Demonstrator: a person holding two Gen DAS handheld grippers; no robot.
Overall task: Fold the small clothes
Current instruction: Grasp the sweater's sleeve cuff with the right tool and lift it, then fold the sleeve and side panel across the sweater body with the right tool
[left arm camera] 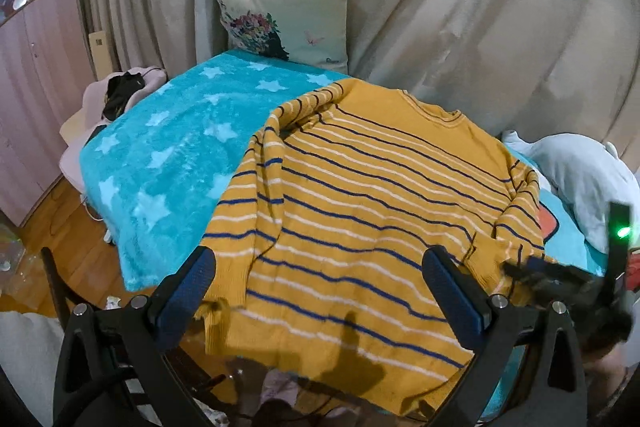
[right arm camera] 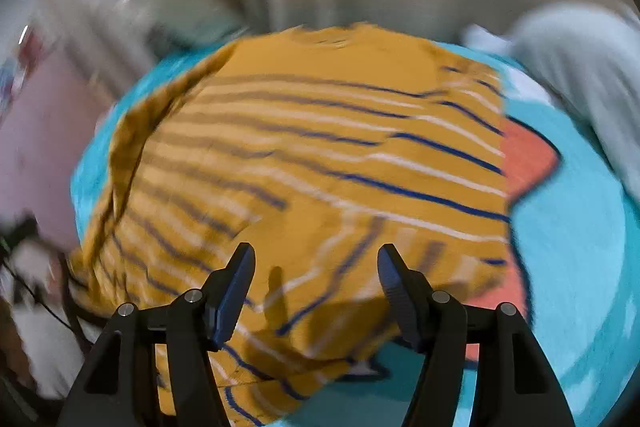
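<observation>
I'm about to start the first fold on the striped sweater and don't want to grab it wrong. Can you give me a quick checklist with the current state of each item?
1. Left gripper open, nothing between its fingers: ok.
2. Right gripper open, nothing held: ok.
3. Yellow striped sweater spread on the turquoise blanket, collar away from the grippers: ok.
4. Sleeves laid flat: not ok; the left sleeve is bunched over the body, the right one rumpled.
5. Hem fully on the bed: not ok; it hangs over the near edge.
6. Right wrist view sharp enough to aim: not ok, motion blurred.
</observation>
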